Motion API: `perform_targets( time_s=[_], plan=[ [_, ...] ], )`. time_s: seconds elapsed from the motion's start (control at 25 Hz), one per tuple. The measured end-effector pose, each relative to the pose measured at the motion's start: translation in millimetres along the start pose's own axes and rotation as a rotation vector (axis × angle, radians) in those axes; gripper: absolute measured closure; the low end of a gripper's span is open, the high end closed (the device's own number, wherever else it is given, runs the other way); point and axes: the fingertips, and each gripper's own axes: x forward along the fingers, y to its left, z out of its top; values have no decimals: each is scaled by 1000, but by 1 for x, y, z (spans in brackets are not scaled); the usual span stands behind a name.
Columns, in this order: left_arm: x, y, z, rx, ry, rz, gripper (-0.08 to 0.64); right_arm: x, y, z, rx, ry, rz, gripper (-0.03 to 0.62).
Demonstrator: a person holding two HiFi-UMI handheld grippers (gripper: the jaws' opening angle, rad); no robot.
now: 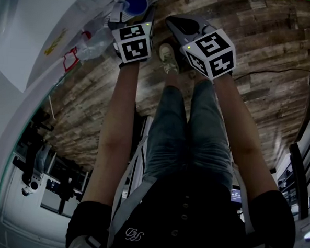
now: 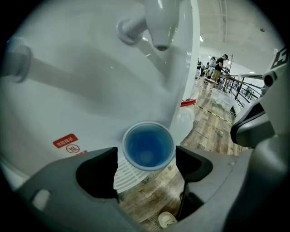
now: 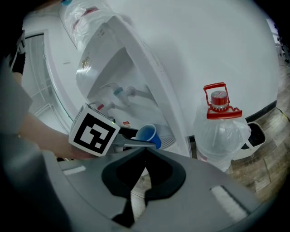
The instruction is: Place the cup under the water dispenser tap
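Blue plastic cup (image 2: 148, 146) sits upright on the white slotted drip tray (image 2: 123, 176) in the recess of the white water dispenser (image 2: 81, 90), lower centre of the left gripper view, w/ the white tap (image 2: 159, 27) above it at top centre. It looks roughly in line w/ the spout, but I can't confirm exact alignment. The left gripper (image 2: 147, 154) has its jaws spread wide, one each side of the cup, pads not pressing it, so prob. the release step: cup is set down and placing is all but done. The right gripper (image 3: 145, 154) has its jaws closed together on nothing and hangs back, aimed at the scene. Next move, as I judge it: draw the left gripper straight back toward the bottom of its frame, keeping the jaws wide so neither tip clips the cup wall; it's light and would tip or slide easily. Edges: cup seems close to the tray's front-right rim, so any nudge that way could drop it off. Dispenser back wall is behind, so no room fwd. Free space is the wood-plank floor (image 2: 208, 131) below and right. A clear water bottle with red cap (image 3: 222, 131) stands beside the dispenser, at the right of the right gripper view.
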Motion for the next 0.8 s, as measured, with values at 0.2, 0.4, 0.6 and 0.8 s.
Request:
perform_targets(
  time_s=[0.2, 0.4, 0.6, 0.8],
  plan=[
    [-15, -3, 1, -43, 2, 6, 152, -6, 9, 8, -51, 3, 27, 592],
    [-34, -16, 3, -67, -1, -25, 153, -15, 10, 25, -62, -4, 14, 592],
    [-53, -16, 11, -100, -27, -49, 155, -22, 17, 41, -80, -9, 10, 592],
    [-73, -17, 22, -148, -27, -79, 158, -36, 25, 56, -79, -20, 7, 592]
  ],
)
